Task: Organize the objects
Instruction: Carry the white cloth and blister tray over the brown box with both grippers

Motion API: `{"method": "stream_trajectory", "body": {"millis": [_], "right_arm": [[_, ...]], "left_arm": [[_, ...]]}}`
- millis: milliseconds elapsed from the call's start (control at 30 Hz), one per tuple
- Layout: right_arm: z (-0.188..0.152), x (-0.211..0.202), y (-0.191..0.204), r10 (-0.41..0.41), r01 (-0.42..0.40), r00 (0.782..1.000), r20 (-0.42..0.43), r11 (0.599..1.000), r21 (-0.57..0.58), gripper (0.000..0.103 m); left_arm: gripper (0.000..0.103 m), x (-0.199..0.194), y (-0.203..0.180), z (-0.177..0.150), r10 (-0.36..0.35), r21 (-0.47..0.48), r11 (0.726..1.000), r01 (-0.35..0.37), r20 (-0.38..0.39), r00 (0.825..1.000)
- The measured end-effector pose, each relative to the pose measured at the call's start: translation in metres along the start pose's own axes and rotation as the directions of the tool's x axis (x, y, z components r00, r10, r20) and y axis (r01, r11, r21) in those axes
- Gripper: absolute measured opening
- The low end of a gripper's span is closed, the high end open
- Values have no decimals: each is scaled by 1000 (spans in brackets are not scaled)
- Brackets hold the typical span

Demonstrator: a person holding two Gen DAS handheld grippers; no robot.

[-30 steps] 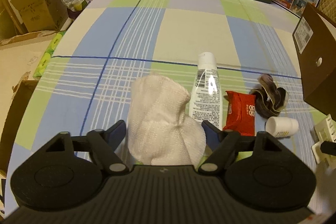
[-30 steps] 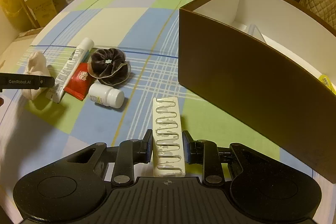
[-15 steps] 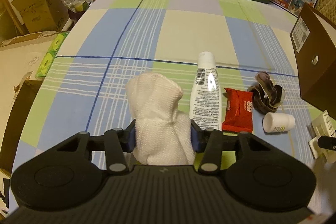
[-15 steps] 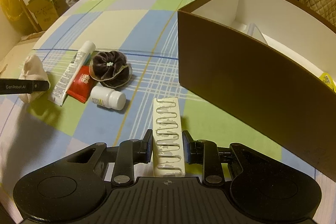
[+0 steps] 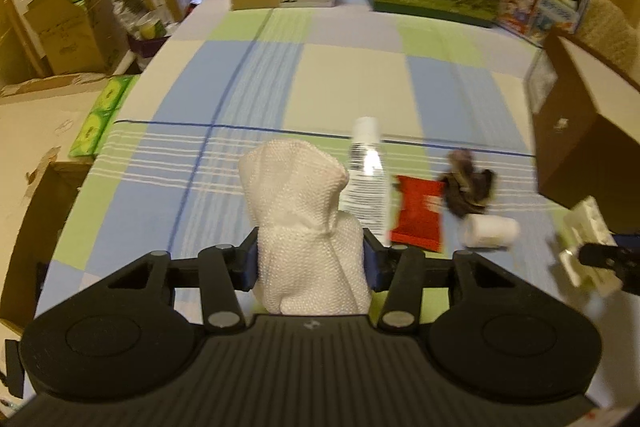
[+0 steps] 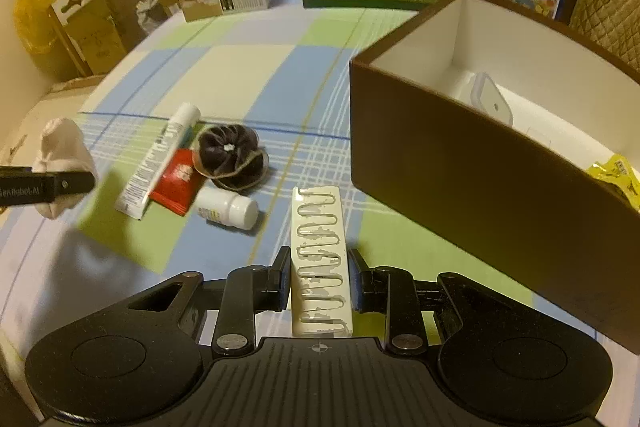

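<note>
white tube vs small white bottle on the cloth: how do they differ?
The white tube is long and flattened; the small white bottle is short and round. The tube carries dense printed text along its body; the bottle has one small label. The tube lies touching the red packet; whether the bottle touches it is unclear. Both lie on their sides on the checked tablecloth, ungripped.

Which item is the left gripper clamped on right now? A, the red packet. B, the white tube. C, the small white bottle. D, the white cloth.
D: in the left wrist view the left gripper has both fingers pressed against the sides of the white cloth, while the white tube, red packet and small white bottle lie untouched on the tablecloth beyond it.
</note>
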State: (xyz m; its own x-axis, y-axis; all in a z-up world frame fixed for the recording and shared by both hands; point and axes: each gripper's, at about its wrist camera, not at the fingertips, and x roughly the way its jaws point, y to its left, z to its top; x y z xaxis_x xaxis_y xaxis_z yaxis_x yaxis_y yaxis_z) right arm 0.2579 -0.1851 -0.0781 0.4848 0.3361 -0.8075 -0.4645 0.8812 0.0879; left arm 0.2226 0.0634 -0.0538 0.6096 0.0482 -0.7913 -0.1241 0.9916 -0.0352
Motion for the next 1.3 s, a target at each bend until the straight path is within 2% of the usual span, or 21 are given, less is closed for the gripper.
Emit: {"method": "stream_trajectory", "body": {"millis": [367, 600, 767, 1067, 1300], "right_arm": [[2, -54, -12, 33, -42, 992, 124, 997, 69, 25], [-8, -90, -28, 42, -71, 979, 198, 987, 143, 25], [-21, -111, -44, 34, -85, 972, 234, 974, 210, 25], [-16, -149, -74, -9, -100, 942, 334, 947, 306, 25], [12, -166, -114, -95, -43, 918, 386, 942, 333, 25]], "left_arm": [[45, -49, -51, 7, -93, 70, 994, 87, 86, 992], [45, -74, -91, 8, -197, 94, 978, 188, 104, 975], [45, -87, -119, 11, -240, 133, 965, 225, 113, 964], [45, -96, -169, 31, -303, 220, 937, 272, 125, 945], [45, -84, -217, 65, -358, 323, 894, 310, 100, 928]]}}
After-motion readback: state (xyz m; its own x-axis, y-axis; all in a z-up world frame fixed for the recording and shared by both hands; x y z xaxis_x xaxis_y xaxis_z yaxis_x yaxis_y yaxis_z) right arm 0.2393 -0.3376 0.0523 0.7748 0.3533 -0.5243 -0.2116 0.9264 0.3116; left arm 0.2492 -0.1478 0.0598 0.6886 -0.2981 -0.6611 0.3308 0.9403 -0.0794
